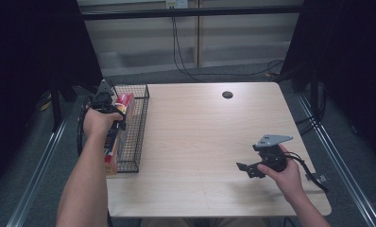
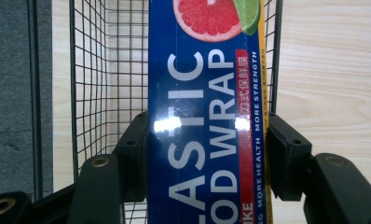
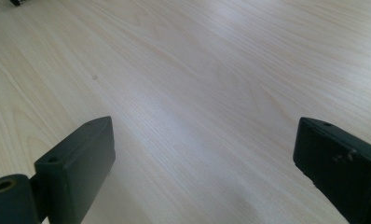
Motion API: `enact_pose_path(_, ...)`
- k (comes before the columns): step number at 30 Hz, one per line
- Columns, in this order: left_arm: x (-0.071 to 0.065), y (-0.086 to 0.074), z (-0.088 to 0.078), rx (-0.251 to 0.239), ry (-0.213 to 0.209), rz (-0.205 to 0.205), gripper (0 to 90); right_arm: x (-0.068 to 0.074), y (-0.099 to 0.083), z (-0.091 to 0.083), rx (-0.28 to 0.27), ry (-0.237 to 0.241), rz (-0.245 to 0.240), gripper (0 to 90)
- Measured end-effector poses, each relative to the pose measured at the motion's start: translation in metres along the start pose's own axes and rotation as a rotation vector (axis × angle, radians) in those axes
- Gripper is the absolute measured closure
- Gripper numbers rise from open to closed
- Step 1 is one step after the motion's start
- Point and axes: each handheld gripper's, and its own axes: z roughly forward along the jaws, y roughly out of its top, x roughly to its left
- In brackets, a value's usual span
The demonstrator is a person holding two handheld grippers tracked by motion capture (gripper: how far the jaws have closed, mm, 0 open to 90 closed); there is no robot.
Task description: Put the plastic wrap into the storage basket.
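Nearest to us, at about four o'clock on the desk [image 1: 200, 142], our right tool [image 1: 250, 170] rests low over bare wood with its jaws standing wide and nothing between them; it looks idle while the other hand works. Farther off, at about nine o'clock, our left tool [image 1: 111, 111] is clamped on the plastic wrap box [image 2: 204, 116], its pads pressing the two long sides, and it holds the box over the wire basket [image 1: 134, 130] that sits at the desk's left edge. We judge the job to be putting the box into that basket, or else lifting it out; which one we cannot tell. If it is going in, the pick-up is done and the lowering and letting go are left, since the grip is firm and the box seems to lie along the basket's near wall rather than settled on its floor. The box is long and narrow, glossy dark blue with large white lettering, a red strip down one side, a yellow edge, and a cut grapefruit and lime printed at its far end.
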Motion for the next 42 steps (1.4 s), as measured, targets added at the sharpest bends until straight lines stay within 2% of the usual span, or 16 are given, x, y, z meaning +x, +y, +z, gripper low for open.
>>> enact_pose_path(21,0.005,0.000,0.025,0.012,0.008,-0.020,43.2,0.000,0.000,0.001,0.004,0.002,-0.002,5.4)
enact_pose_path(29,0.005,0.000,0.030,0.021,0.009,-0.022,43.1,0.000,-0.001,0.001,0.005,0.005,-0.010,5.4)
enact_pose_path(30,0.005,0.001,0.031,0.021,0.011,-0.012,43.1,0.000,-0.001,0.001,0.004,0.003,-0.010,5.4)
enact_pose_path(42,0.007,0.002,0.036,0.022,0.014,-0.031,42.9,0.000,-0.001,0.002,0.008,0.006,-0.006,5.4)
